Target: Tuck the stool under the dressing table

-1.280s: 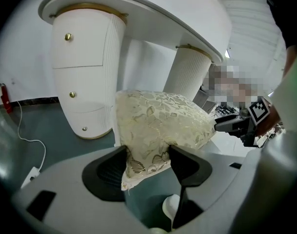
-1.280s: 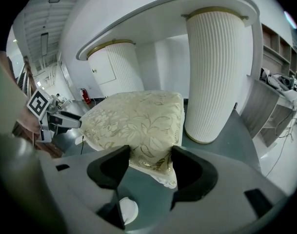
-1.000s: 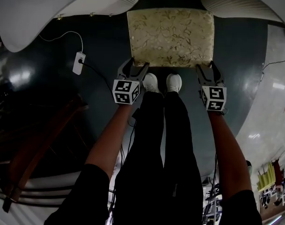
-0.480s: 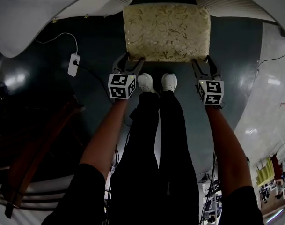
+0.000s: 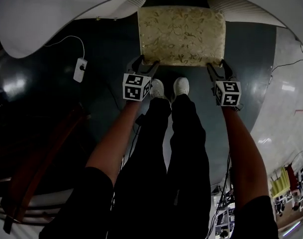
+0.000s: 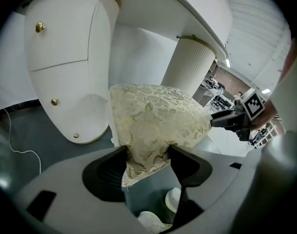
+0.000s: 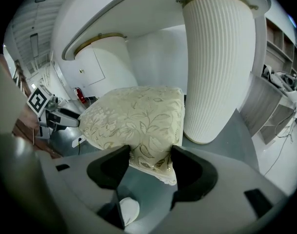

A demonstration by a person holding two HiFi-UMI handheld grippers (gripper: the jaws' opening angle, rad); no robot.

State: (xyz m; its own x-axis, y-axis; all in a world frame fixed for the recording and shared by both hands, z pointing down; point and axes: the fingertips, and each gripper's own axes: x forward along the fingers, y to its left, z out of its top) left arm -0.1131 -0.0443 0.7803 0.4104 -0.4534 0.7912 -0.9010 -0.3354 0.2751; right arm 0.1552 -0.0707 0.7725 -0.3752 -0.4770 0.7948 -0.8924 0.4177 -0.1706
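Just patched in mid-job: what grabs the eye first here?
The gold floral stool at top centre of the head view, sitting between the pedestals of the white dressing table. The left gripper and right gripper each clamp a near corner of its cushion, with the person's white shoes just behind.

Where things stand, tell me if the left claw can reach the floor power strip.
Probably not yet: the left claw is shut on the stool. The power strip lies to its left, open floor between, once it lets go.

Dim, vignetted fisheye views; floor glare
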